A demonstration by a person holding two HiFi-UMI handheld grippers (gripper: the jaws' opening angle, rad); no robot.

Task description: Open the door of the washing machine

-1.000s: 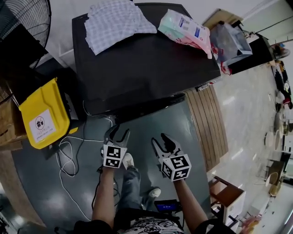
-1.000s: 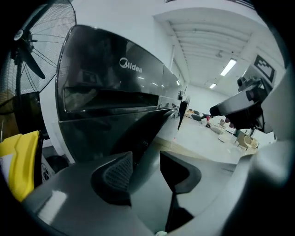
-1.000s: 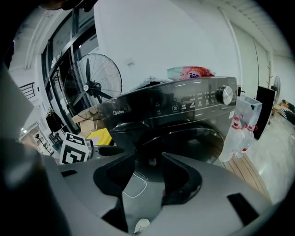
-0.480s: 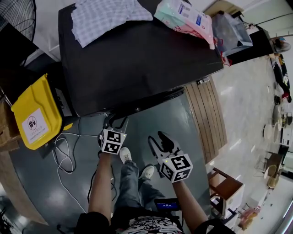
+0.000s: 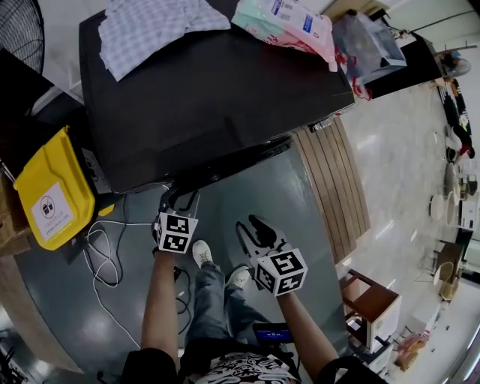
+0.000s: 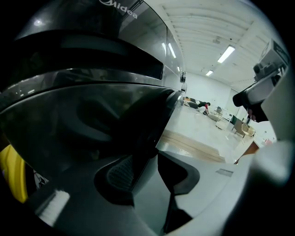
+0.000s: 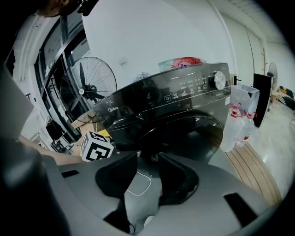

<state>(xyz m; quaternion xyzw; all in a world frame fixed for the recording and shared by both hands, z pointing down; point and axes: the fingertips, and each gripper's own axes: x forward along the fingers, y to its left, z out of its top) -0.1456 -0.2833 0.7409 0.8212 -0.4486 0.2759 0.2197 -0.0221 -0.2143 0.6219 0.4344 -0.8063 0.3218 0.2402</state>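
As their parted fingers (image 6: 120, 174) narrow, left gripper (image 6: 146, 159) straddles door rim (image 6: 159, 115), right gripper (image 7: 147, 159) empty, washing machine (image 7: 184, 99) marked Midea.

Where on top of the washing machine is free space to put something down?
The middle and front of the washing machine top is bare, from the checked cloth and the plastic package down to the front edge. The back is crowded by those two. Beside the machine, a yellow bin takes the floor.
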